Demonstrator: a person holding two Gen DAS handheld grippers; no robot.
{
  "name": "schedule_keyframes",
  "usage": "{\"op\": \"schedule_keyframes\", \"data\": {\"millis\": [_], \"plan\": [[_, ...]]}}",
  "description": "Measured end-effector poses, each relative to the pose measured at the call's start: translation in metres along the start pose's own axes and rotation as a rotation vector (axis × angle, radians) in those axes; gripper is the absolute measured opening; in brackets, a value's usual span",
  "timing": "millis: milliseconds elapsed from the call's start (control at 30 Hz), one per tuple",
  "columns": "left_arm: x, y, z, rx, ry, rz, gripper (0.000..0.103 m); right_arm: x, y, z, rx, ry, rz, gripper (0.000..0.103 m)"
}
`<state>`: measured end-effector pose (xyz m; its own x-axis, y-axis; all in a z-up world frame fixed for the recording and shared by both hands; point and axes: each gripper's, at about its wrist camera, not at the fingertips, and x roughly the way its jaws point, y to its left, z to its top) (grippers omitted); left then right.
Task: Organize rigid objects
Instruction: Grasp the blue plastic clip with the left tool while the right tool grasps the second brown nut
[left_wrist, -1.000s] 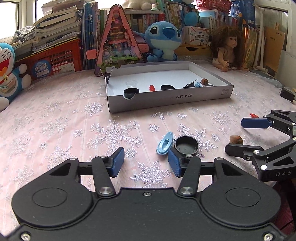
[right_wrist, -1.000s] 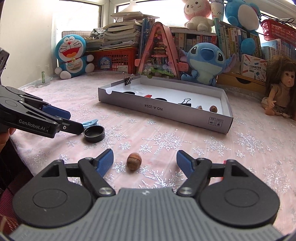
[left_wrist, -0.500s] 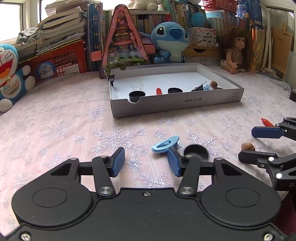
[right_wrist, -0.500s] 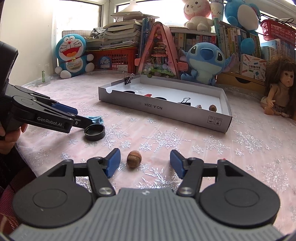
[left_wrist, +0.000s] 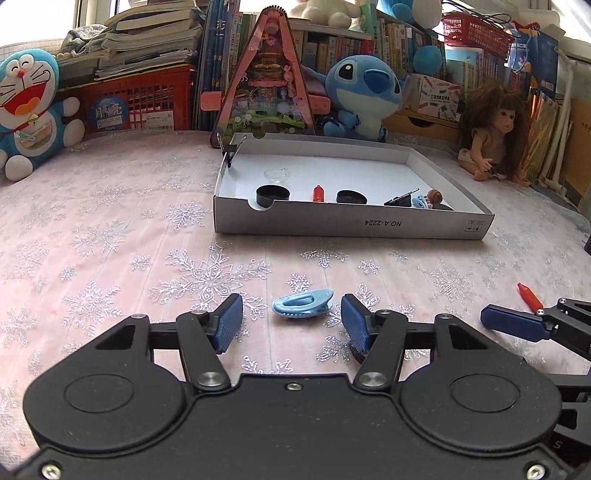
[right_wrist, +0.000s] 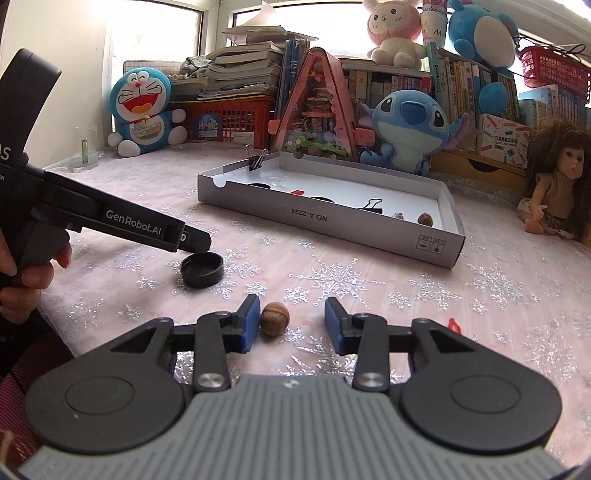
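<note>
Nearby, black cap (right_wrist: 202, 270), red crayon (left_wrist: 529, 297), tray (left_wrist: 354, 225)

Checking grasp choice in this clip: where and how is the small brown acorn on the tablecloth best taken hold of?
Grip the acorn across its rounded middle, coming in low from the near side. It lies loose on the cloth between the closing pads of the right gripper, nearer the left-hand pad; the other has not reached it. Centre it first or it may roll.
</note>
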<state>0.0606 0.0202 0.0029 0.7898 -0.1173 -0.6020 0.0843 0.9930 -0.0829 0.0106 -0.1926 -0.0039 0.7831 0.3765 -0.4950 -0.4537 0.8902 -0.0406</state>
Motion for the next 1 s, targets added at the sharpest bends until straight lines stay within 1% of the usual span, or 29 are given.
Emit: {"op": "schedule_keyframes", "data": {"millis": [100, 133, 200, 267, 433, 633, 700, 767, 900, 1000], "plan": [[0.003, -0.005, -0.001, -0.005, -0.004, 0.014, 0.056, -0.001, 0.001, -0.003, -0.008, -0.011, -0.008, 0.044], [0.004, -0.006, -0.002, -0.006, -0.003, 0.014, 0.053, -0.002, 0.001, -0.003, -0.008, -0.012, -0.01, 0.044], [0.005, -0.007, -0.003, -0.004, -0.007, 0.019, 0.051, -0.003, 0.002, -0.004, -0.01, -0.017, -0.012, 0.044], [0.005, -0.009, -0.003, 0.001, -0.01, 0.016, 0.045, -0.004, 0.001, -0.005, -0.004, -0.021, -0.011, 0.047], [0.003, -0.011, -0.006, 0.014, -0.019, 0.013, 0.035, -0.007, 0.001, -0.008, 0.007, -0.034, 0.0, 0.047], [0.003, -0.013, -0.007, 0.026, -0.033, 0.008, 0.032, -0.013, 0.002, -0.01, -0.003, -0.044, 0.008, 0.048], [0.003, -0.015, -0.007, 0.033, -0.035, 0.007, 0.032, -0.013, 0.002, -0.01, -0.002, -0.041, 0.009, 0.042], [0.002, -0.015, -0.007, 0.036, -0.038, 0.007, 0.032, -0.013, 0.002, -0.01, 0.001, -0.031, 0.023, 0.028], [0.001, -0.015, -0.007, 0.044, -0.047, 0.005, 0.032, -0.013, 0.003, -0.01, 0.002, -0.029, 0.028, 0.02], [-0.001, -0.016, -0.006, 0.054, -0.059, 0.003, 0.032, -0.013, 0.002, -0.008, 0.012, -0.031, 0.027, 0.02]]}}
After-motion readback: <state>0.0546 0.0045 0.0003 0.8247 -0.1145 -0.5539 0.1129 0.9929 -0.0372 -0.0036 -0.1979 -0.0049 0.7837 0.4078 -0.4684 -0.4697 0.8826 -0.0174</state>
